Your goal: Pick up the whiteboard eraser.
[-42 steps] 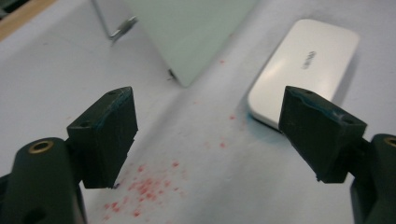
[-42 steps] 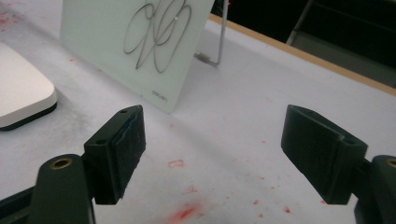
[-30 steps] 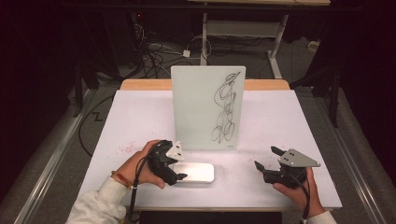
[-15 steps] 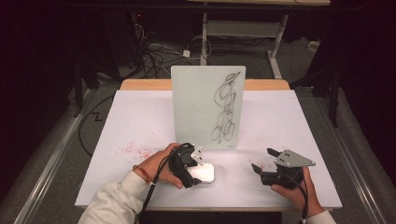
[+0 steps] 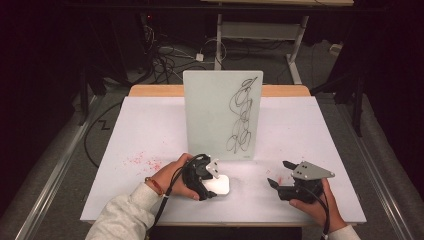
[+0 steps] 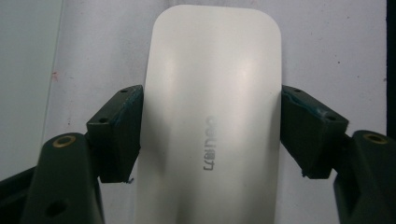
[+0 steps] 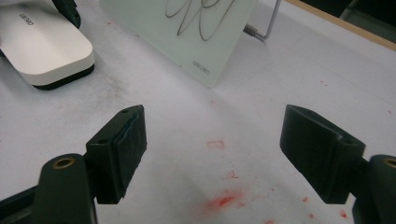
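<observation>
Nearest, at the table's front edge, the left gripper (image 5: 214, 181) is seen set around a white eraser (image 6: 210, 116), a flat block with rounded corners lying on the white table (image 5: 150, 135). Its jaws are spread to either side of the eraser's long edges; the left pad (image 6: 122, 130) is pressed against one edge, while a thin gap seems to be left at the other, so a firm clamp cannot be confirmed. The eraser's long axis is laid along the gripper's own line, pointing away from the left hand (image 5: 175, 176) toward the person's right. To the right, well apart, the right gripper (image 5: 279, 175) is held just above the table with its jaws wide open and nothing between them, over red marks (image 7: 224, 200). Farther back, an upright glass board (image 5: 222, 115) bearing a black scribble (image 5: 241, 115) is stood near the table's middle.
</observation>
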{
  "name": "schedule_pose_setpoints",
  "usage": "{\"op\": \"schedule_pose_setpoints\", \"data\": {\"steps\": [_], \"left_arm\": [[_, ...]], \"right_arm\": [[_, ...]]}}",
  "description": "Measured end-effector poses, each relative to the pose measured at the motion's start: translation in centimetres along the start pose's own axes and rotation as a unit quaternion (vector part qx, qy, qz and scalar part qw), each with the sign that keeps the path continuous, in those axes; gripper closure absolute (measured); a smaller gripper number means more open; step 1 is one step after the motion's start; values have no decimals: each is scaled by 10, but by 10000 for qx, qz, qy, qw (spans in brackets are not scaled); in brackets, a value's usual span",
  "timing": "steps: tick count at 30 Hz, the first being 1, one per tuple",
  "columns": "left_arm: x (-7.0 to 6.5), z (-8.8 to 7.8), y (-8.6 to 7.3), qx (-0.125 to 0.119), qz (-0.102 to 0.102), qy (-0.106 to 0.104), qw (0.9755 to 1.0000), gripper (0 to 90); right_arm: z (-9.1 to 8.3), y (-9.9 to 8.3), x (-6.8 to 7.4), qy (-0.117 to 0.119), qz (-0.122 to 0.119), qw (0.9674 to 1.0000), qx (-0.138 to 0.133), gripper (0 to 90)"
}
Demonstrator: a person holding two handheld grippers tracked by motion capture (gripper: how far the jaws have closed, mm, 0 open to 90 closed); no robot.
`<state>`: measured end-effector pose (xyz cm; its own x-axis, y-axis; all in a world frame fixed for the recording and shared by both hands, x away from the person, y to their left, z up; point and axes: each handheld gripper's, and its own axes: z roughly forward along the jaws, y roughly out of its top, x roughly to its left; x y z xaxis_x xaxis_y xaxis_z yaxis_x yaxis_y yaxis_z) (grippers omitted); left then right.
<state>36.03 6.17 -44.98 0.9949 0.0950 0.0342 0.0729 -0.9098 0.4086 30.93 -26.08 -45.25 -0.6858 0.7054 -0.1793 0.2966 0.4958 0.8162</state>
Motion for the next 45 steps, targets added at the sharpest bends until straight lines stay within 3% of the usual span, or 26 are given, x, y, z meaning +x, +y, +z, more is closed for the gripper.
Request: {"op": "schedule_pose_setpoints", "data": {"steps": [3,8,13,14,15,17,18,22,23,24,29,34,35,36,37,42,45], "left_arm": [[0,-1,-1,-19,-11,49,10000,290],[-1,-9,-2,-226,-23,361,9991,291],[-4,-23,-7,-567,-124,685,9960,292],[-5,-27,-9,-685,-176,811,9942,292],[-5,-27,-9,-685,-176,811,9942,292],[-6,-33,-13,-900,-299,997,9905,292],[-6,-33,-13,-900,-299,997,9905,292],[-9,-37,-18,-1102,-433,1251,9851,292],[-9,-40,-20,-1232,-530,1349,9817,292],[-9,-40,-20,-1232,-530,1349,9817,292],[-9,-43,-24,-1560,-768,1557,9724,292],[-10,-44,-29,-1718,-915,1654,9668,292],[-11,-45,-31,-1787,-985,1713,9639,292],[-11,-45,-31,-1787,-985,1713,9639,293],[-12,-46,-32,-1831,-1017,1760,9618,292],[-13,-48,-31,-1918,-1039,1833,9585,293],[-14,-47,-29,-1925,-1064,1993,9549,293]], "right_arm": [[0,0,0,12,9,10000,-2,236],[-1,1,0,4,6,10000,-27,237],[-3,1,-1,-32,33,10000,-77,238],[-3,1,-1,-38,38,10000,-76,238],[-3,1,-1,-38,38,10000,-76,238],[-4,2,-2,-86,-16,9999,-97,240],[-5,2,-2,-82,-14,9999,-105,241],[-5,3,-3,-131,-9,9998,-140,241],[-5,3,-4,-134,20,9998,-138,241],[-5,3,-4,-158,8,9998,-157,241],[-3,6,-7,-205,80,9995,-236,241],[-1,9,-9,-265,15,9992,-305,241],[-1,9,-9,-286,16,9991,-312,241],[-1,9,-8,-290,14,9991,-321,241],[-1,10,-8,-293,27,9990,-324,241],[-2,9,-8,-336,10,9989,-340,240],[-4,9,-10,-377,-9,9986,-374,238]]}}
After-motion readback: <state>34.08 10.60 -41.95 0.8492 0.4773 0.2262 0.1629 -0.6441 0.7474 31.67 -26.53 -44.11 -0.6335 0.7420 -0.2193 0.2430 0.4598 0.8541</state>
